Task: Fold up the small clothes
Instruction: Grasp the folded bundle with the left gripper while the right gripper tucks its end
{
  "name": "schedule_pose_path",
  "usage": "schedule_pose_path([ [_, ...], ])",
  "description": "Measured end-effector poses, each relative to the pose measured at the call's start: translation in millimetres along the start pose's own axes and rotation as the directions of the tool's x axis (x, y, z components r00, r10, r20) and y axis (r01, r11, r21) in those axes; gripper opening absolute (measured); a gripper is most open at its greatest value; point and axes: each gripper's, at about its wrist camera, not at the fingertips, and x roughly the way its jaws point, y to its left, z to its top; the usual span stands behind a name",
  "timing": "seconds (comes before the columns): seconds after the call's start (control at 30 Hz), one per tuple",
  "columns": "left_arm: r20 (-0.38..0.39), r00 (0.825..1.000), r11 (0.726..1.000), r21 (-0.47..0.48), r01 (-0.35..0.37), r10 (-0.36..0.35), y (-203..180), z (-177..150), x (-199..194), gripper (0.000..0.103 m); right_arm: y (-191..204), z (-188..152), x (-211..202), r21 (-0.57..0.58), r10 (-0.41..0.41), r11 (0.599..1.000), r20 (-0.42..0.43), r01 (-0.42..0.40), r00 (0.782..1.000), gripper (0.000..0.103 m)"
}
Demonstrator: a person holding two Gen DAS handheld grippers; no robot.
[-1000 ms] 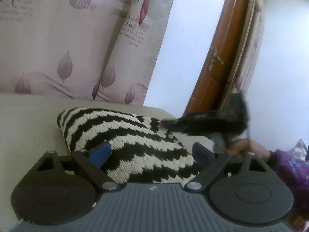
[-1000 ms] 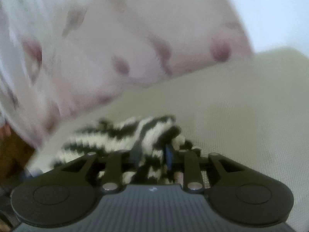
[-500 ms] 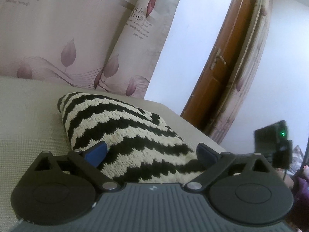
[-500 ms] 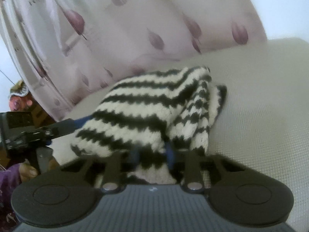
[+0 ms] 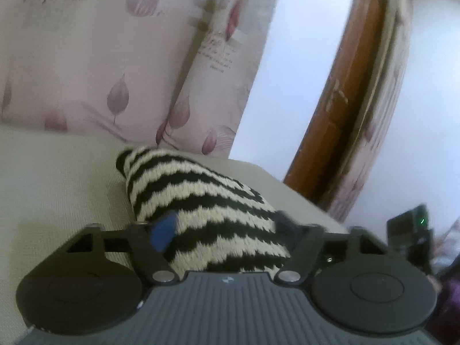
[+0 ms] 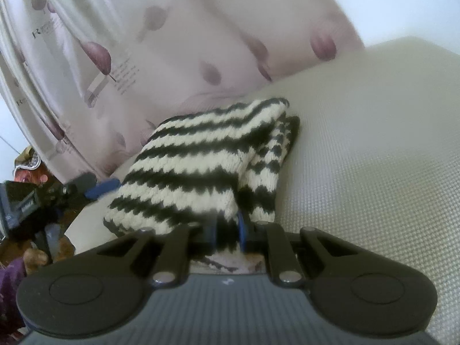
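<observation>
A black-and-cream zigzag knit garment [image 5: 207, 201] lies folded double on a beige woven surface [image 5: 57, 172]. My left gripper [image 5: 224, 229] straddles its near end. The jaws are closing, and the blue pads [image 5: 165, 231] touch both sides of the knit. In the right wrist view the same garment [image 6: 201, 155] stretches away from me, its top layer folded over the lower one. My right gripper [image 6: 225, 233] is shut on its near edge. The left gripper [image 6: 97, 187] shows at the garment's left side.
A pale curtain [image 5: 115, 72] with purple leaves hangs behind the surface, beside a brown door [image 5: 345, 115] and white wall. The surface's edge [image 5: 302, 198] runs close to the garment. A hand [image 6: 34, 256] and purple sleeve [image 6: 8, 276] sit low left. Bare beige surface [image 6: 373, 158] spreads right.
The right gripper came down and settled with the garment's edge in its jaws, leaving the left view's middle. The left jaws narrowed from wide apart onto the knit.
</observation>
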Motion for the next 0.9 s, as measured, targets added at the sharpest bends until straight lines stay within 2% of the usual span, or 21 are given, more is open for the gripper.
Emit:
schedule_pose_path([
  [0.13, -0.002, 0.999, 0.996, 0.068, 0.053, -0.053, -21.9, 3.9, 6.8, 0.051, -4.8, -3.1, -2.0, 0.033, 0.021, 0.999, 0.003, -0.021, 1.000, 0.014],
  [0.23, -0.046, 0.998, 0.996, 0.075, 0.048, -0.044, -30.0, -3.5, 21.5, 0.048, -8.5, -3.4, -2.9, 0.056, 0.031, 0.998, 0.006, -0.031, 1.000, 0.014],
  [0.3, -0.098, 0.995, 0.999, 0.027, 0.020, -0.017, -22.9, -14.1, 29.8, 0.031, -5.7, -3.4, -2.4, 0.038, 0.020, 0.999, 0.004, -0.021, 1.000, 0.014],
  [0.37, -0.128, 0.992, 0.999, -0.048, -0.002, -0.004, -10.5, -26.4, 31.4, 0.026, -4.2, -3.1, -1.8, 0.028, 0.015, 1.000, 0.000, -0.015, 1.000, 0.014],
  [0.43, -0.150, 0.988, 0.988, -0.153, 0.000, -0.024, 5.9, -34.9, 33.6, 0.015, -5.5, -2.8, -1.9, 0.037, 0.014, 0.999, -0.003, -0.014, 1.000, 0.014],
  [0.47, -0.147, 0.988, 0.979, -0.201, 0.014, -0.044, 14.2, -38.3, 34.7, 0.014, -6.5, -2.5, -2.4, 0.044, 0.016, 0.999, -0.004, -0.015, 1.000, 0.014],
  [0.53, -0.145, 0.988, 0.973, -0.231, 0.025, -0.060, 19.5, -38.0, 34.7, 0.013, -6.6, -2.1, -3.3, 0.046, 0.016, 0.999, -0.007, -0.016, 1.000, 0.014],
  [0.6, -0.155, 0.986, 0.978, -0.205, 0.019, -0.052, 16.0, -35.5, 35.6, 0.013, -4.5, 0.7, -6.5, 0.045, 0.012, 0.999, -0.004, -0.012, 1.000, 0.016],
  [0.67, -0.150, 0.987, 0.976, -0.215, 0.028, -0.061, 17.7, -36.6, 35.5, 0.013, 1.6, 8.9, -16.8, 0.045, -0.006, 0.999, 0.041, 0.004, 0.999, 0.021],
  [0.73, -0.143, 0.987, 0.976, -0.217, 0.034, -0.066, 18.4, -37.8, 35.4, 0.013, 18.6, 23.9, -27.2, -0.028, -0.025, 0.999, 0.113, 0.028, 0.993, 0.021],
  [0.8, -0.137, 0.989, 0.977, -0.211, 0.033, -0.063, 17.7, -37.6, 34.7, 0.013, 42.1, 45.4, -27.3, -0.114, 0.000, 0.993, 0.154, 0.018, 0.988, 0.021],
  [0.9, -0.129, 0.990, 0.978, -0.206, 0.033, -0.061, 14.5, -39.4, 30.4, 0.013, 79.3, 79.2, 3.8, -0.217, 0.088, 0.974, 0.108, -0.063, 0.990, 0.021],
])
